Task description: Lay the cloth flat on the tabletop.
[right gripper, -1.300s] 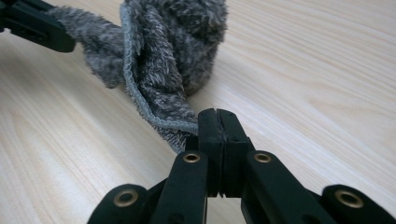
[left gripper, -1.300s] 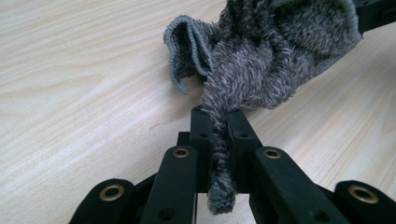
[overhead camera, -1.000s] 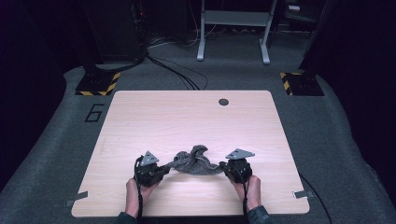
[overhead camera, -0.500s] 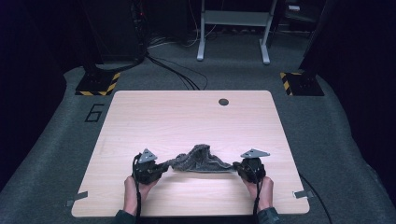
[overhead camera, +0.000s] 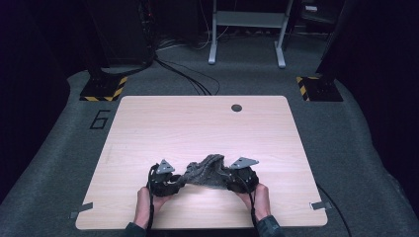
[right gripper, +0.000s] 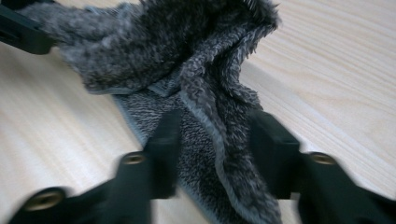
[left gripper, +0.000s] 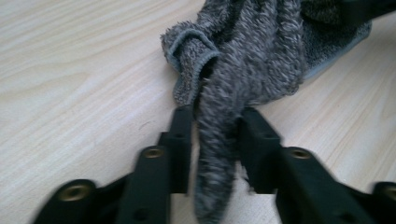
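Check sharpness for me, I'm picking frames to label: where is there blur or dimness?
High view: the wooden table is lit, the room behind dark. Left gripper view: the grey towel is fairly crisp. Right gripper view: its jaws smear with motion blur, towel pile soft.

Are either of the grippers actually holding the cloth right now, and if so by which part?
The grey cloth lies between both sets of jaws, which have just been opening. The left gripper flanks a twisted end, the right gripper an edge fold; neither clearly clamps it.

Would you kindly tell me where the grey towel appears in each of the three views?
High view: grey towel, bunched near the table's front edge.
Left gripper view: grey towel, top centre, a strip hanging between the jaws.
Right gripper view: grey towel, upper centre.
Shared landmark: wooden table.
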A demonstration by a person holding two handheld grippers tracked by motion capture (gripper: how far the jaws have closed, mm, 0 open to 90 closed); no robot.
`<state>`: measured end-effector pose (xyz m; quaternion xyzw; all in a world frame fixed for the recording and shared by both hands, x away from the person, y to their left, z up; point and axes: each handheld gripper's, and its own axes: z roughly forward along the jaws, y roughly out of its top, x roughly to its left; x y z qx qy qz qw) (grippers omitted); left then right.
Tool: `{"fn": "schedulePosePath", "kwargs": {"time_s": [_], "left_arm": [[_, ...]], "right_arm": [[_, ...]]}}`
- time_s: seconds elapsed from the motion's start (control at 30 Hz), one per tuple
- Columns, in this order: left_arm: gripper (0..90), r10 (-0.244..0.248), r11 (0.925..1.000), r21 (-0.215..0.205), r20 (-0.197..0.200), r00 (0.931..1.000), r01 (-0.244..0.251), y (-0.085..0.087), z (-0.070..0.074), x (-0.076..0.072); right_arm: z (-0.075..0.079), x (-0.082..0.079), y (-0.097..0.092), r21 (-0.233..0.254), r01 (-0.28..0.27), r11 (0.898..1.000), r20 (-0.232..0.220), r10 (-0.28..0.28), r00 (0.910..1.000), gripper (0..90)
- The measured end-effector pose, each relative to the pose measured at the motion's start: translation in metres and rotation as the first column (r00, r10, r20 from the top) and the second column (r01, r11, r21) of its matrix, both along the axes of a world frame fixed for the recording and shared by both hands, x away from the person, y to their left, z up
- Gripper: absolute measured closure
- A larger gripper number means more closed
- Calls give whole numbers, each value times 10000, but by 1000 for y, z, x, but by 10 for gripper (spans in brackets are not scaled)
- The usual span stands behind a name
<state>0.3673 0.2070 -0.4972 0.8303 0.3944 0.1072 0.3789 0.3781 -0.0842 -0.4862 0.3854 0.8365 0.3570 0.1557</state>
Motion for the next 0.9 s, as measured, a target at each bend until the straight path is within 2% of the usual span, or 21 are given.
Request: {"fn": "schedulePosePath", "kwargs": {"time_s": [0.03,0.07,0.13,0.17,0.3,0.33,0.43,0.53,0.6,0.73,0.77,0.83,0.9], "left_arm": [[750,-26,10000,-13,14,10000,26,0,-1,0],[788,-54,10000,4,2,10000,54,2,0,-1],[823,-64,9999,-104,1,10000,64,6,2,-1],[829,21,9999,-167,106,9999,-19,8,2,-2],[833,211,9992,-337,102,9997,-207,18,9,-4],[833,238,9989,-399,124,9996,-232,19,11,-4],[832,280,9984,-505,304,9991,-264,23,21,-6],[831,345,9980,-543,406,9986,-322,23,32,-2],[831,342,9984,-475,534,9980,-316,23,37,3],[831,464,9984,-339,518,9976,-447,21,42,15],[831,518,9983,-307,511,9973,-503,19,42,21],[826,649,9978,-167,499,9966,-641,13,40,33],[786,805,9968,-12,386,9960,-805,8,37,45]], "right_arm": [[-2,2,3,-26,170,9999,0,-170,9999,713],[-2,4,1,-106,89,9999,82,-89,9999,767],[0,4,-4,145,298,9995,68,-299,9995,858],[2,3,-8,250,326,9992,61,-328,9994,871],[10,-2,-24,665,477,9966,9,-479,9989,877],[13,-5,-29,876,523,9948,-135,-513,9986,878],[17,-10,-40,1376,642,9884,-277,-610,9978,879],[19,-12,-48,1615,867,9831,-471,-801,9957,879],[17,-8,-53,1635,1047,9810,-634,-955,9934,878],[9,2,-59,1505,1448,9780,-1177,-1277,9848,877],[5,7,-61,1315,1427,9810,-1157,-1277,9850,875],[0,13,-59,1051,1624,9811,-1368,-1475,9796,864],[-6,22,-57,618,1690,9837,-1314,-1598,9784,817]]}}
